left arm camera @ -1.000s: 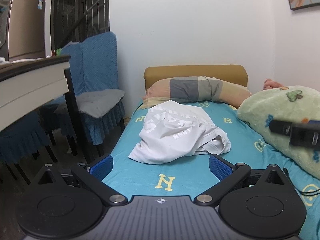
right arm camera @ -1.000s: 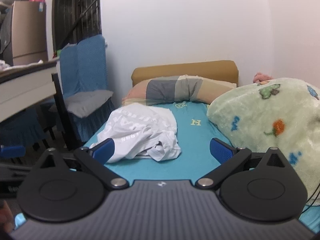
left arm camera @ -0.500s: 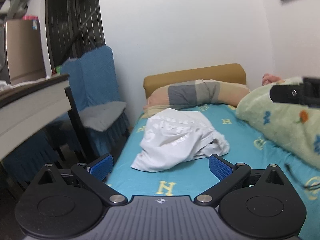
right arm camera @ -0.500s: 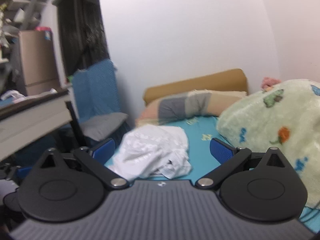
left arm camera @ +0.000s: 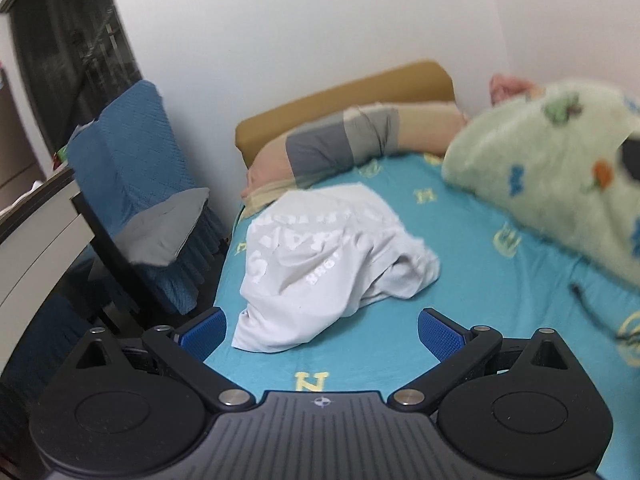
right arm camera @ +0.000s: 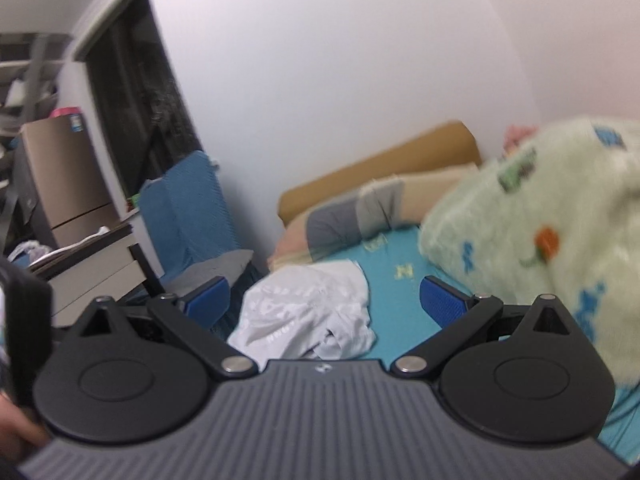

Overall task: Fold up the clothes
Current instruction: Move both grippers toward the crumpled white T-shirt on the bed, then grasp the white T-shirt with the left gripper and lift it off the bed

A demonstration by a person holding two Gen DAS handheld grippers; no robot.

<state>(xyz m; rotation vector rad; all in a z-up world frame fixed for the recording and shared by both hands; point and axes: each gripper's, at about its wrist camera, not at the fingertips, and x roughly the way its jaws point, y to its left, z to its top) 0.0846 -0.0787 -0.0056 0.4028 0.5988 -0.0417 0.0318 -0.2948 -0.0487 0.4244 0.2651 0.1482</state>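
Observation:
A crumpled white T-shirt (left arm camera: 320, 256) with pale lettering lies in a heap on the turquoise bed sheet (left arm camera: 480, 280), near the bed's left edge. It also shows in the right wrist view (right arm camera: 308, 316). My left gripper (left arm camera: 322, 330) is open and empty, above the sheet just short of the shirt's near edge. My right gripper (right arm camera: 326, 298) is open and empty, held higher and further back, with the shirt between its blue pads (right arm camera: 442, 294). Both views are tilted and blurred.
A light green fleece blanket (left arm camera: 560, 184) is piled on the bed's right side. A tan and grey pillow (left arm camera: 352, 140) lies against the headboard. A blue-covered chair (left arm camera: 136, 184) and a desk (left arm camera: 36, 232) stand left of the bed.
Both grippers have tilted and risen. The left one has moved closer to the shirt. The shirt has not moved. Both stay open.

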